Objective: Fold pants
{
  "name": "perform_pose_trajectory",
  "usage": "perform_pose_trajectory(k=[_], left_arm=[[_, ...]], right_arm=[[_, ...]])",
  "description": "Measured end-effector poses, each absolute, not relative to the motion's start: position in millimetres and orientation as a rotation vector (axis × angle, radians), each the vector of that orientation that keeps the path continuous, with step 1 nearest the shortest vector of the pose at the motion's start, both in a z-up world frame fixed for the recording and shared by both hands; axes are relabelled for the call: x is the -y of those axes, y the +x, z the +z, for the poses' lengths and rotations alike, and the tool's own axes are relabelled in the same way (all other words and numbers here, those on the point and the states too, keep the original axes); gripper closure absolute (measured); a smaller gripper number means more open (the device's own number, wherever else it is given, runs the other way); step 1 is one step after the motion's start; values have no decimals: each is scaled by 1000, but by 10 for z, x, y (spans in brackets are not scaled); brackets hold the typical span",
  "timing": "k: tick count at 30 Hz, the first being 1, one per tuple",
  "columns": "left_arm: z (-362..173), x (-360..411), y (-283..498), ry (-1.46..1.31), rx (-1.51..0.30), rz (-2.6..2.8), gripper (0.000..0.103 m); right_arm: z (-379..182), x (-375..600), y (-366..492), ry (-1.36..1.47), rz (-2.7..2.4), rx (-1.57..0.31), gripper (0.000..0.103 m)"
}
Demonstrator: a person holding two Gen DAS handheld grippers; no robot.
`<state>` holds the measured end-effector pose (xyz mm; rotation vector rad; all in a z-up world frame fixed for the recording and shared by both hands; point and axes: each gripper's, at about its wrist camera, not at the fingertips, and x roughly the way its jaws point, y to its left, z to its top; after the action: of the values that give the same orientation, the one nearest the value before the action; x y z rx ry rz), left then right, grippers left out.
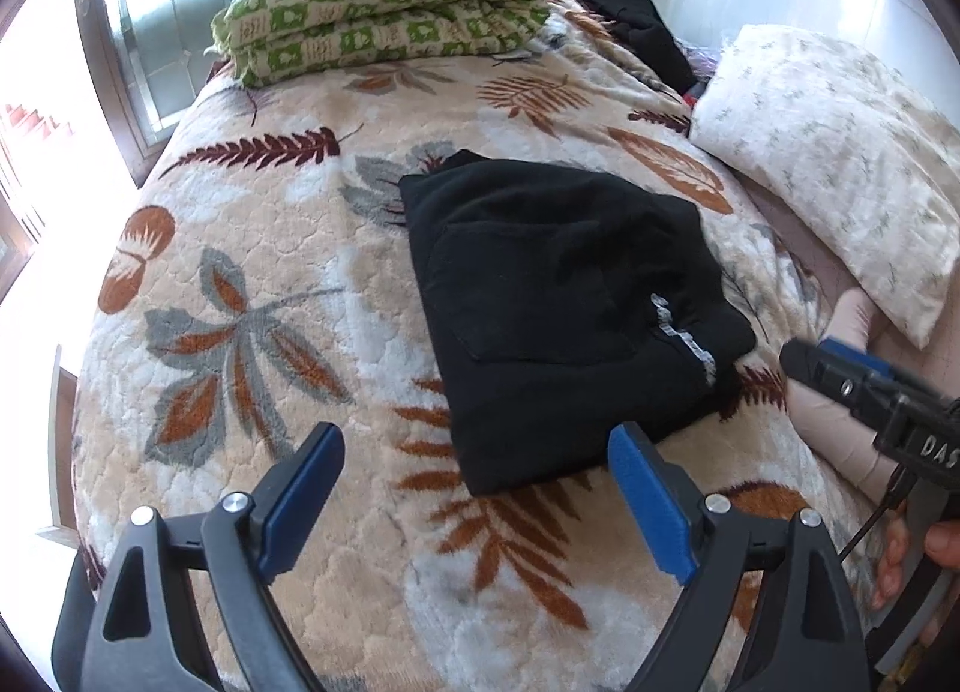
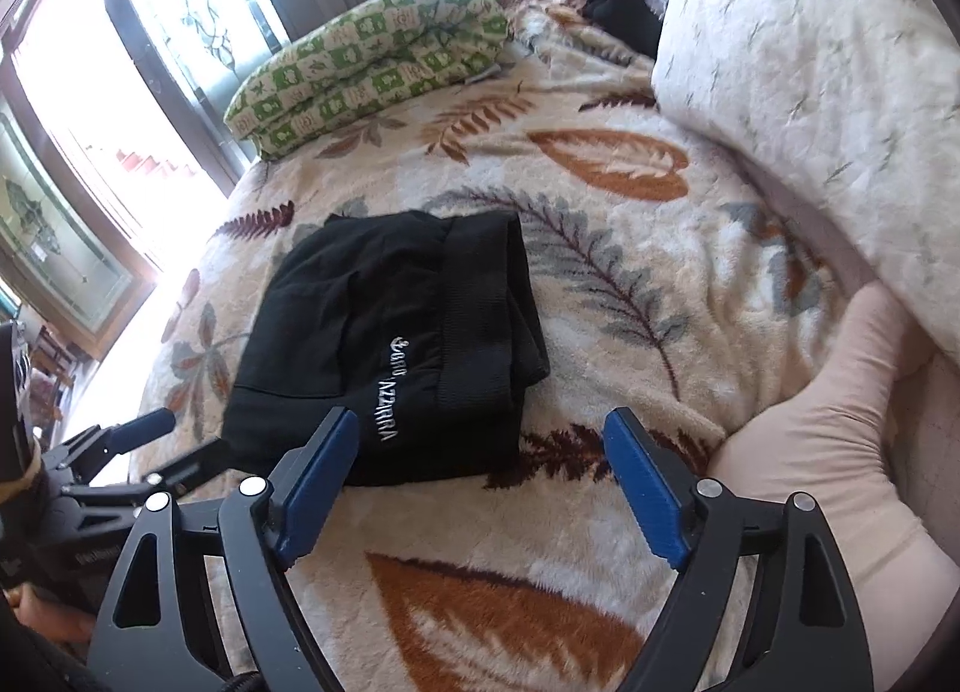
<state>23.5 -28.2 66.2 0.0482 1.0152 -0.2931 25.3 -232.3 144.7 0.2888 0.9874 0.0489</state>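
Black fabric, folded into a compact rectangle, is identified as the pants [image 1: 558, 320]; they are laid on the leaf-patterned fleece blanket [image 1: 252, 296] near the middle of the bed. White embroidered lettering is seen beside the ribbed waistband in the right wrist view; only part of it can be read, roughly "NZARRA". On the body of the right gripper [image 2: 480, 476], seen at the edge of the left wrist view, the letters "DAS" are printed.

The left gripper [image 1: 477, 476] is held with its blue pads spread wide; nothing is clamped, and the near edge of the pants lies just beyond its fingertips. The right gripper is likewise spread wide and empty, with one pad overlapping the pants' near corner in the view.

A green checked quilt [image 1: 384, 14] and a pale pillow [image 1: 840, 164] are shown in both views. A beige sleeve [image 2: 840, 452] is shown most fully in the right wrist view.
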Motion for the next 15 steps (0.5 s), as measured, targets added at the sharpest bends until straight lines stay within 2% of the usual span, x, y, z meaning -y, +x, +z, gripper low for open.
perform_pose_trajectory(k=[15], left_arm=[[479, 124, 1056, -137, -1095, -320, 10]], right_arm=[[836, 2670, 743, 594, 222, -1024, 16]])
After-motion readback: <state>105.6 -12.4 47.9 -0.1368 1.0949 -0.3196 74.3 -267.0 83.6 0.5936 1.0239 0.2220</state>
